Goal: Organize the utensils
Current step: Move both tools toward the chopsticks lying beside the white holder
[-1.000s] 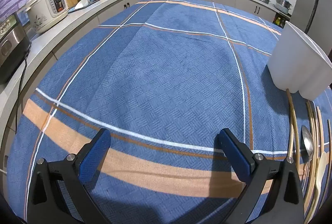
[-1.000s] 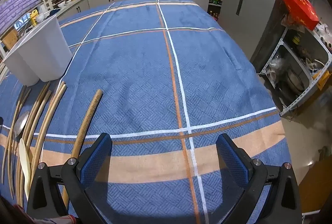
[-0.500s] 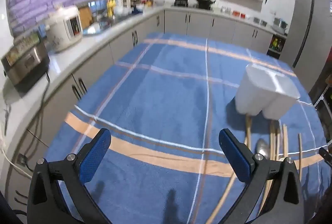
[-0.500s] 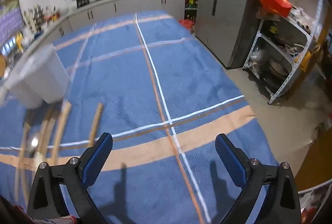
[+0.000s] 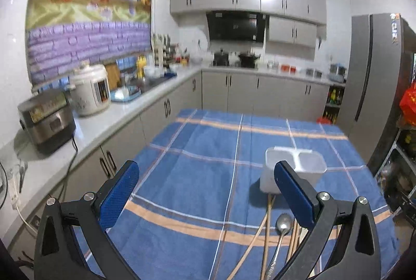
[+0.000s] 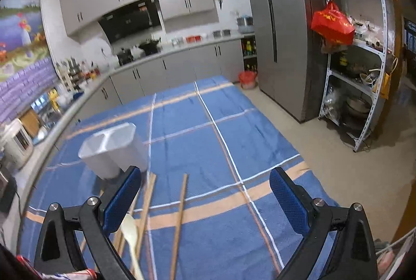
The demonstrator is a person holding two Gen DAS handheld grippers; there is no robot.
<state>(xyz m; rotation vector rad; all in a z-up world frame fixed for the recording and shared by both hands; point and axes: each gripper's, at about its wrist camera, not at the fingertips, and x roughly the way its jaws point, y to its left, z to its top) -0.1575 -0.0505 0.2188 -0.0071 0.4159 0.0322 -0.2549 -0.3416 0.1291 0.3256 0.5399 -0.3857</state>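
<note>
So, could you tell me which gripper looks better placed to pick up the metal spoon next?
Probably the left gripper: its jaws are open and the metal spoon lies just beside its right jaw. The right wrist view doesn't show that spoon.

Blue plaid tablecloth carries white holder, spoon, seemingly wooden utensils.

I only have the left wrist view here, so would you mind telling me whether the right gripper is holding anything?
Observer: No, the right gripper is open and empty, above the blue cloth.
Operator: Thanks. Is there any utensil to the right of the bunch I see?
Observer: Yes, a wooden stick lies apart from the others, between the right gripper's fingers in view.
Operator: Anything pale among them?
Observer: A cream spoon lies by the left finger, short of the white holder.
</note>
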